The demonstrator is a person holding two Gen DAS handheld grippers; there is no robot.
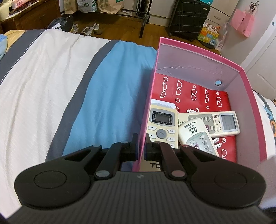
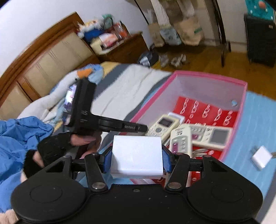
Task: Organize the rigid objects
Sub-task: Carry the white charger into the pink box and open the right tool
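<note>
A pink box [image 1: 198,53] stands on the bed, and my left gripper [image 1: 141,146] is shut on its near left wall, one finger inside and one outside. Inside lie three cream remotes [image 1: 162,127] [image 1: 198,137] [image 1: 222,123] on a red bag printed with glasses [image 1: 195,93]. In the right wrist view my right gripper [image 2: 136,155] is shut on a white rectangular block [image 2: 136,153], held above the bed short of the pink box [image 2: 207,75]. The left gripper [image 2: 143,128], held by a gloved hand [image 2: 57,143], shows at that box's wall. A second white block [image 2: 261,157] lies on the blue sheet right of the box.
The bed has a white, grey and blue cover [image 1: 51,77]. A crumpled blue cloth [image 2: 20,131] lies near the gloved hand. A wooden headboard [image 2: 43,51], a nightstand with clutter [image 2: 120,46], paper bags [image 1: 107,5] and a black suitcase [image 1: 188,19] stand around on the wooden floor.
</note>
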